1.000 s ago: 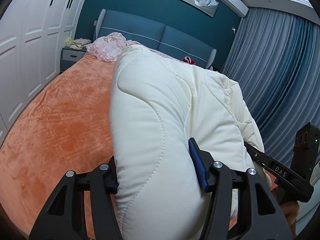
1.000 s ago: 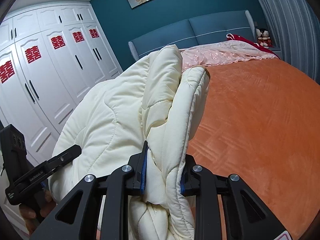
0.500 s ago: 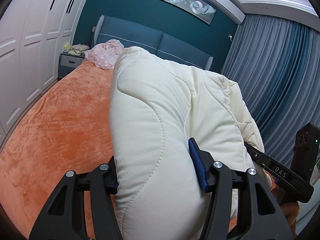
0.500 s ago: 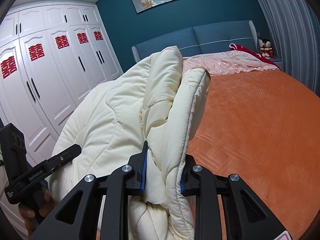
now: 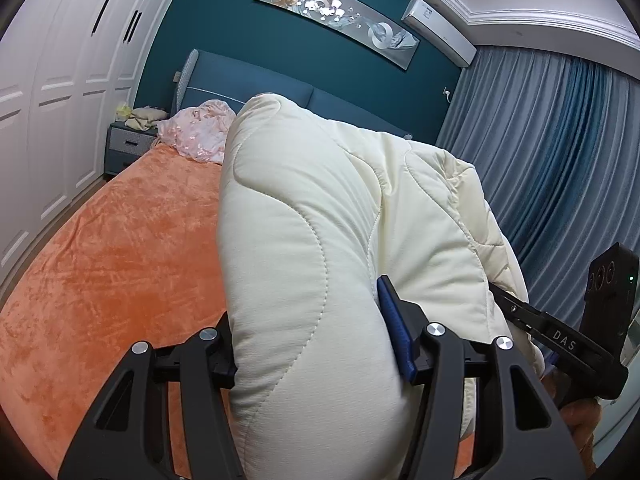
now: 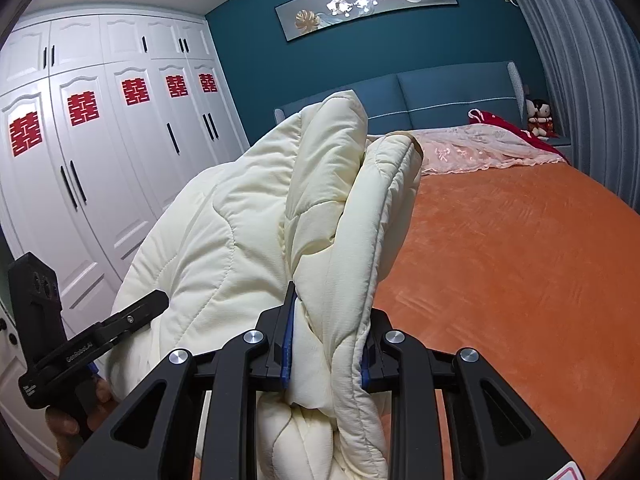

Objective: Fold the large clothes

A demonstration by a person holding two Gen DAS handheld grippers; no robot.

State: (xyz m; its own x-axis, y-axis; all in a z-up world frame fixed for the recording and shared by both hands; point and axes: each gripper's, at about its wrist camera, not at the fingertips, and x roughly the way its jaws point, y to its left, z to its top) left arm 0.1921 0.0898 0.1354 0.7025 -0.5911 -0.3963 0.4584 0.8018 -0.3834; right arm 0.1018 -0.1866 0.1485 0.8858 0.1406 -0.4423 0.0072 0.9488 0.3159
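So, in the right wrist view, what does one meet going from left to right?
White wardrobe → left gripper → cream padded garment held in the right gripper → orange bedspread → grey curtain.

Even, soft indoor light, everything sharp; glare glints off the long silver-framed wall picture, and fisheye bending darkens the corners.

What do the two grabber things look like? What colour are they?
Both are black. The left gripper and right gripper have angular arms with cut-out windows, round silver bolts and blue pads inside the fingertips. Seen from the other side, each has a boxy black camera block; one arm reads "DAS".
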